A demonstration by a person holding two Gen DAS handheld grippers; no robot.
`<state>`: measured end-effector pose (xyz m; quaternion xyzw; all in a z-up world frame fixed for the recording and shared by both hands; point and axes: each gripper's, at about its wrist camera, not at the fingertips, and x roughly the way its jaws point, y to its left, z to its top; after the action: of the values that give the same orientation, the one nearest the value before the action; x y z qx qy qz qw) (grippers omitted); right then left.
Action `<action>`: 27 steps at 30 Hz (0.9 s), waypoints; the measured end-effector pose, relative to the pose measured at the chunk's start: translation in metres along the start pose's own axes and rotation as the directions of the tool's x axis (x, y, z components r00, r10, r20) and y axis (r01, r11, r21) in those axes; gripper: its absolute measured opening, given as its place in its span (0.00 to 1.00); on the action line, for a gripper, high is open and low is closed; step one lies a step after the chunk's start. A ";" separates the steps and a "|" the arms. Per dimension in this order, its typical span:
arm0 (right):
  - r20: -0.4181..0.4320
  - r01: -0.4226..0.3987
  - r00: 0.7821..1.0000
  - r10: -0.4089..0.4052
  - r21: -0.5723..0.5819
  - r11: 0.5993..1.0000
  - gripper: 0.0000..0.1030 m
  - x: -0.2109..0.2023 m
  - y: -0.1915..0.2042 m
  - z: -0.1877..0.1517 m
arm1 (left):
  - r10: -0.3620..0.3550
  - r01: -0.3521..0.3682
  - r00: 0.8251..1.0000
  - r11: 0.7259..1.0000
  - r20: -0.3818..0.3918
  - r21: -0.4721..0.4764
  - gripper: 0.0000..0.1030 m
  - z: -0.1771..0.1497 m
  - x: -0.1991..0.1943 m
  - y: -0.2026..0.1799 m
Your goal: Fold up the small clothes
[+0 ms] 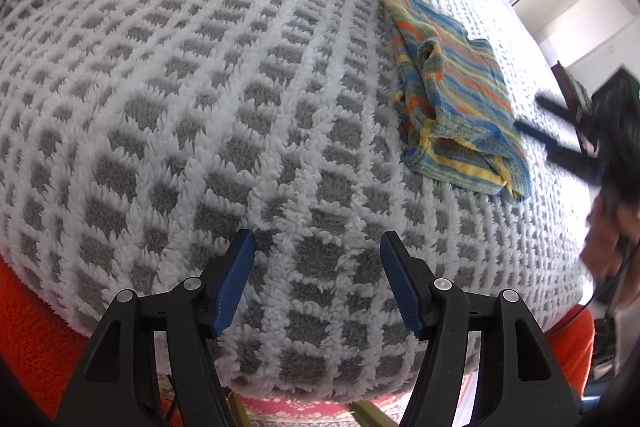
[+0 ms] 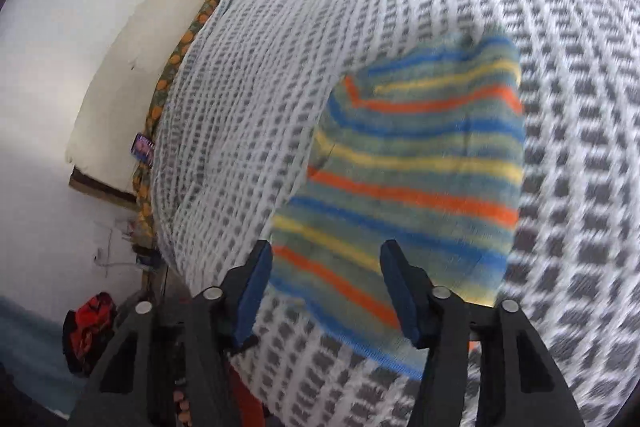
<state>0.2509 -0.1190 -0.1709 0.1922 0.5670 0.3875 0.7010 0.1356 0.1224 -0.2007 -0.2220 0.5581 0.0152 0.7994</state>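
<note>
The striped garment [image 1: 456,95] lies partly folded on the checked blanket [image 1: 200,87], bunched along one edge, probably so that both grippers can reach its free edges. The left gripper [image 1: 318,279] stands well apart from it over bare blanket, jaws spread and empty; the right gripper [image 2: 326,291] is near its edge, jaws likewise spread, holding nothing. The right view is motion-blurred, so contact with the cloth, its seams and garment type cannot be determined.

Left gripper [image 1: 318,241] and right gripper [image 2: 326,251]: black plastic arms, 2 ribbed blue finger pads [image 1: 234,283] each, round silver screws at the pivots.
</note>
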 end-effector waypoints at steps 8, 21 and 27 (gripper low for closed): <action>-0.054 0.129 0.989 -0.138 -0.144 0.981 0.40 0.028 0.029 -0.063 | 0.010 -0.010 0.999 1.000 0.033 -0.014 0.66 -0.007 -0.018 0.006; -0.016 0.244 0.969 -0.247 -0.085 0.966 0.41 0.023 0.001 -0.056 | 0.000 0.001 1.000 1.000 0.030 -0.015 0.69 -0.009 -0.023 0.004; 0.060 0.230 0.972 -0.229 0.003 0.973 0.51 -0.015 -0.004 -0.092 | -0.108 0.109 0.994 0.994 0.031 -0.026 0.69 0.032 -0.016 -0.008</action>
<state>0.1648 -0.1485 -0.1901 0.1355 0.5635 0.2991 0.7581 0.1603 0.1304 -0.1743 -0.2626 0.5330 -0.0171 0.8041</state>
